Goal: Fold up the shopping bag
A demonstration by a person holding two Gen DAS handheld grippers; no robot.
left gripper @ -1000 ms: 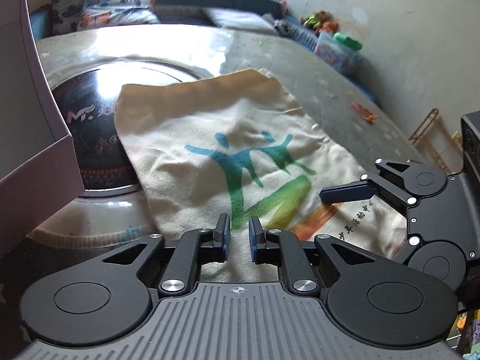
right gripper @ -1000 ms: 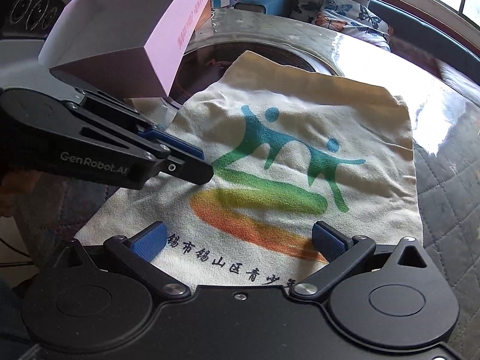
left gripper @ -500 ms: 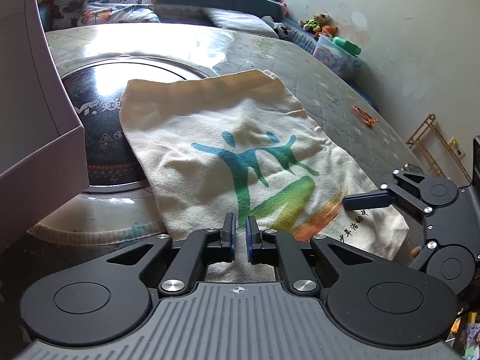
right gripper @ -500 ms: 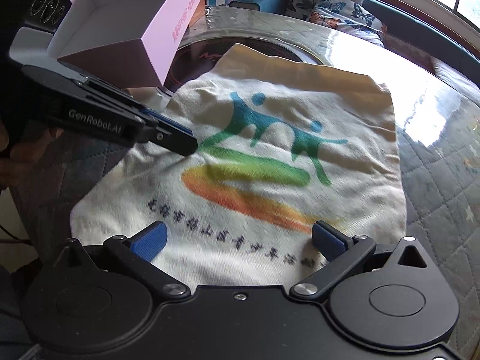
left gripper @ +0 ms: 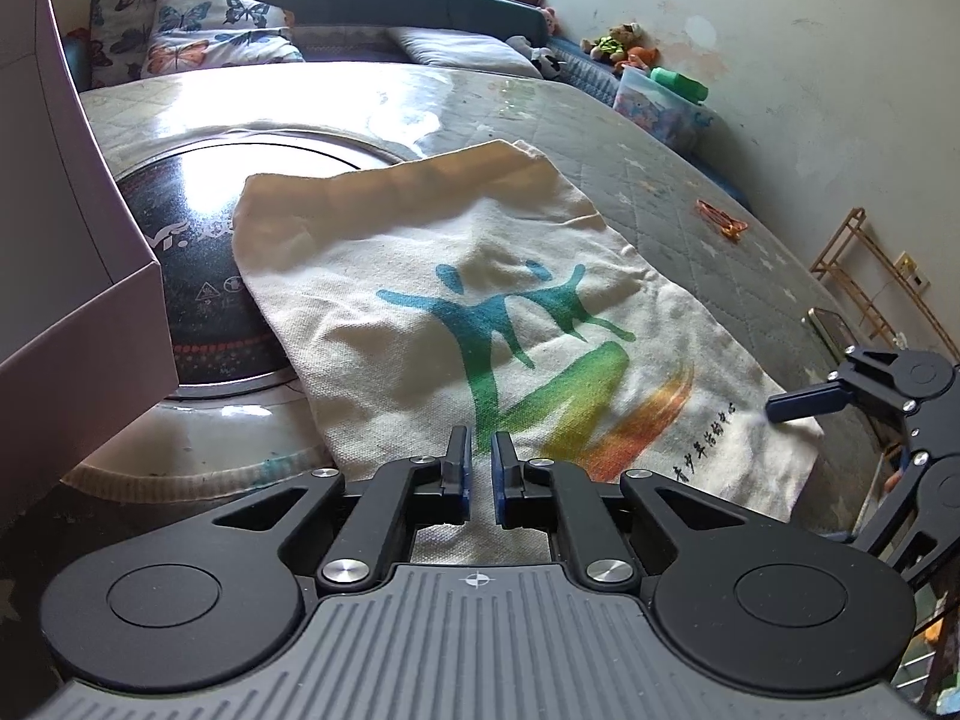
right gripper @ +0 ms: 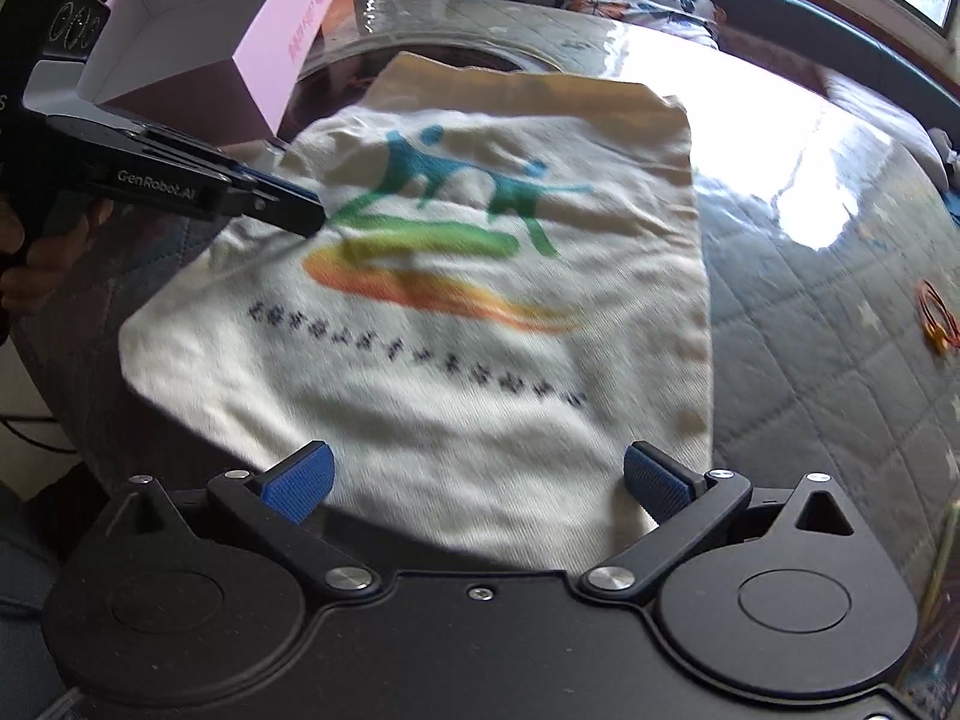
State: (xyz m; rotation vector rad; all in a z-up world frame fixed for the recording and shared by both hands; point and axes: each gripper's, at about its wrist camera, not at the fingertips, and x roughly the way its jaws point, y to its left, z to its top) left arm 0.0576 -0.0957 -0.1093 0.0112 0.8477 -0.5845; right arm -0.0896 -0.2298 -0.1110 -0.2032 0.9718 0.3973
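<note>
A cream cloth shopping bag (left gripper: 420, 276) (right gripper: 480, 360) with a blue, green and orange print lies flat on the quilted table cover (left gripper: 648, 180). One corner of it overlaps a black round glass plate (left gripper: 198, 276). My left gripper (left gripper: 479, 468) (right gripper: 309, 217) is shut on a pinch of cloth at the bag's side edge, beside the print, and creases run out from its tips. My right gripper (right gripper: 477, 483) hangs wide open over the bag's bottom hem with only flat cloth below it. One of its blue fingers (left gripper: 801, 405) shows over the bag's corner.
A pink cardboard box (left gripper: 78, 300) (right gripper: 240, 48) stands close behind the left gripper. A person's hand (right gripper: 36, 258) holds that gripper. Orange clips (left gripper: 720, 222) (right gripper: 936, 318) and a phone (left gripper: 831, 324) lie on the cover to the right. Butterfly cushions (left gripper: 198, 30) sit at the back.
The left jaws narrowed onto the cloth and then kept still. The right gripper slid back along the bag toward its bottom hem, still wide open.
</note>
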